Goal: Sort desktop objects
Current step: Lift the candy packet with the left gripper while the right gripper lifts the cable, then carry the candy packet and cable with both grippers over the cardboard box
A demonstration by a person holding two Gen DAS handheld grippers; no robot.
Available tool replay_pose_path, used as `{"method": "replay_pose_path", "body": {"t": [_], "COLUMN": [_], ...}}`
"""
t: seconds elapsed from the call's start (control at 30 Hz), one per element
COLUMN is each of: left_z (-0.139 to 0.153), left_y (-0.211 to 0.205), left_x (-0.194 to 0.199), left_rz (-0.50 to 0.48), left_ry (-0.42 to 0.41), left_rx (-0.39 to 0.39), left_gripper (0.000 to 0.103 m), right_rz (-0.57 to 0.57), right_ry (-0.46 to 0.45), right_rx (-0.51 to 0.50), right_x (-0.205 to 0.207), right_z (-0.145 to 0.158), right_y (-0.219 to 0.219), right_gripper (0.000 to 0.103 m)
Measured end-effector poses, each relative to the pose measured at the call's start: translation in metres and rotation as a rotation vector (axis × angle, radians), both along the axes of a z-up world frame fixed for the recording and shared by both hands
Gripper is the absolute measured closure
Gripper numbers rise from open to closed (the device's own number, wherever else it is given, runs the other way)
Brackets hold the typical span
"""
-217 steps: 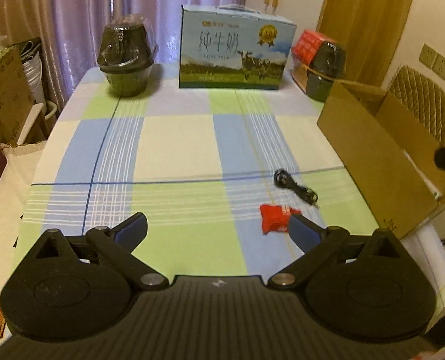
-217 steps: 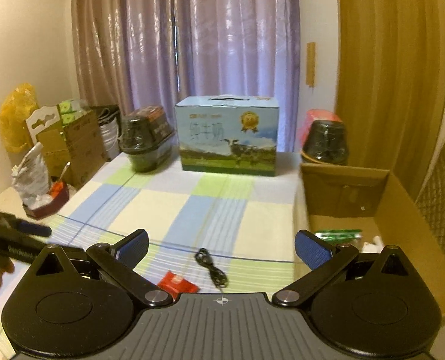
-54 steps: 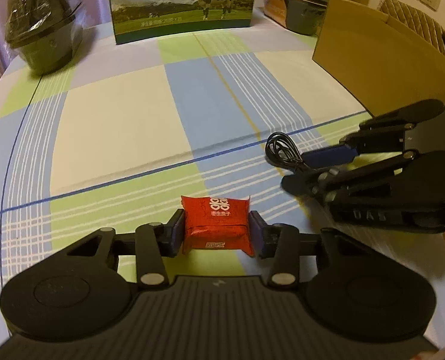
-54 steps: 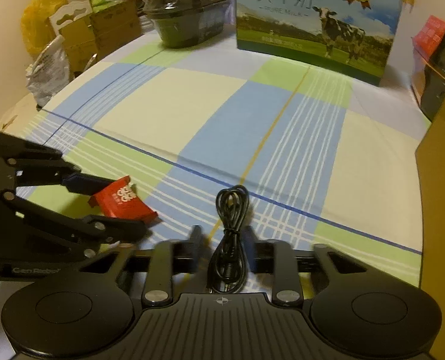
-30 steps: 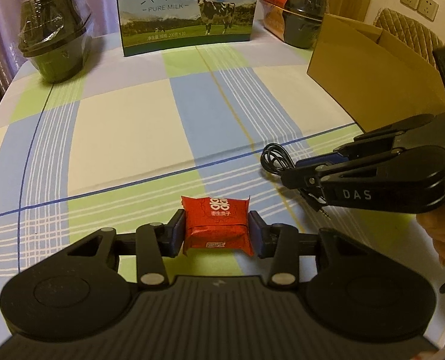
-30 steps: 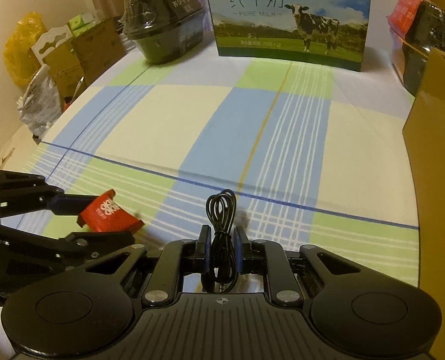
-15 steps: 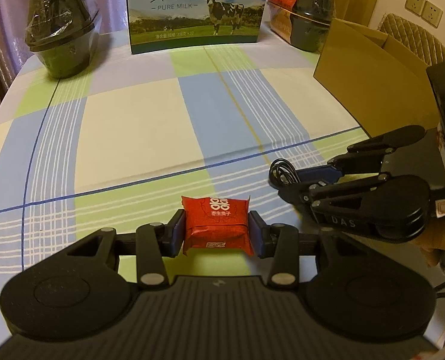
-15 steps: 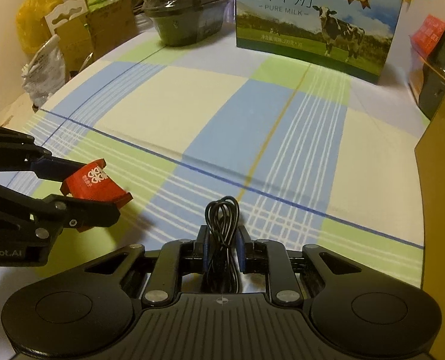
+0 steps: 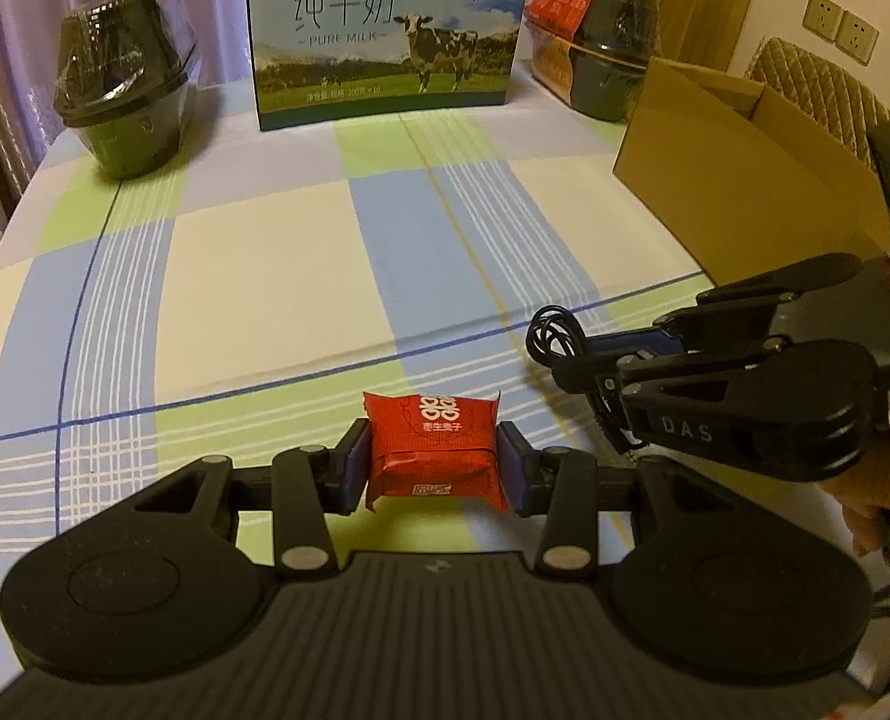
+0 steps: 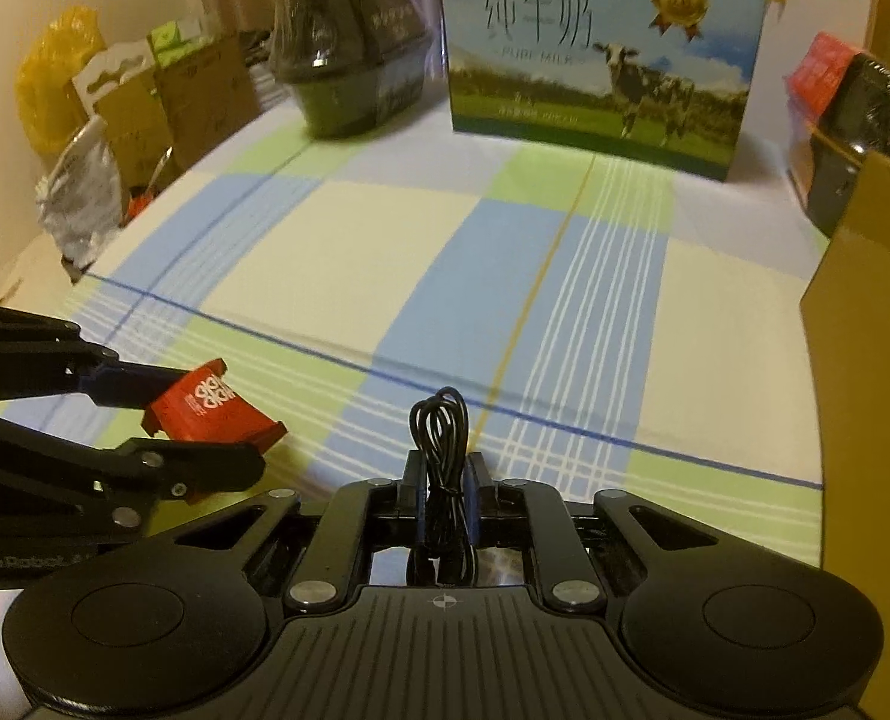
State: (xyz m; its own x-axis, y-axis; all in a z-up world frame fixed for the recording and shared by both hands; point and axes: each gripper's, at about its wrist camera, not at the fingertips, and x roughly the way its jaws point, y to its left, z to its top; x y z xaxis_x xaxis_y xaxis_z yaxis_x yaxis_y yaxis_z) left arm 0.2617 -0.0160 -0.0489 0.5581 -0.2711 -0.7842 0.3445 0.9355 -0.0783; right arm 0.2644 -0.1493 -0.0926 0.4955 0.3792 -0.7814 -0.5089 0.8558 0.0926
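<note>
2 items are in hand at once, so the pick-up step looks finished and the carry to the box is the step in hand. The left claw (image 9: 433, 468) is closed on the red snack packet (image 9: 434, 450), its blue pads pressing both short sides, with the packet held just above the green check of the desk (image 9: 265, 276). The right claw (image 10: 444, 489) is narrowed almost fully onto the black cable (image 10: 442, 444), whose coiled loop sticks out ahead of the pads while the plug end hangs back toward the body; from the left wrist view the same loop pokes out to the left of that claw. Both claws sit near each other over the near right part of the desk.

The cardboard box (image 9: 739, 180) stands open at the right edge, its near wall taller than the claws' present height, I judge. The next move calls for raising each load above that wall, travelling right, and opening over the cavity. The cable's slack loop may snag the rim, though the fisheye makes clearance hard to gauge. The milk carton (image 9: 385, 30) and wrapped bowls at the far side stay out of the way.
</note>
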Motion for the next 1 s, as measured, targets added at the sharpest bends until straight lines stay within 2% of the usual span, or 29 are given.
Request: {"method": "replay_pose_path", "body": {"t": [0.5,0.7,1.0], "left_z": [0.034,0.054,0.077], "left_y": [-0.009,-0.017,-0.048], "left_x": [-0.02,-0.028,-0.039], "left_rz": [0.003,-0.003,-0.034], "left_ry": [-0.05,-0.076,-0.115], "left_rx": [-0.021,-0.035,-0.061], "left_gripper": [0.065,0.065,0.065], "right_rz": [-0.089,-0.148,-0.18], "right_ry": [-0.082,-0.146,-0.255], "right_rx": [0.107,0.147,0.141], "right_x": [-0.03,-0.044,-0.057], "right_z": [0.048,0.073,0.118], "right_y": [-0.015,-0.031,-0.063], "right_gripper": [0.094,0.094,0.094]}}
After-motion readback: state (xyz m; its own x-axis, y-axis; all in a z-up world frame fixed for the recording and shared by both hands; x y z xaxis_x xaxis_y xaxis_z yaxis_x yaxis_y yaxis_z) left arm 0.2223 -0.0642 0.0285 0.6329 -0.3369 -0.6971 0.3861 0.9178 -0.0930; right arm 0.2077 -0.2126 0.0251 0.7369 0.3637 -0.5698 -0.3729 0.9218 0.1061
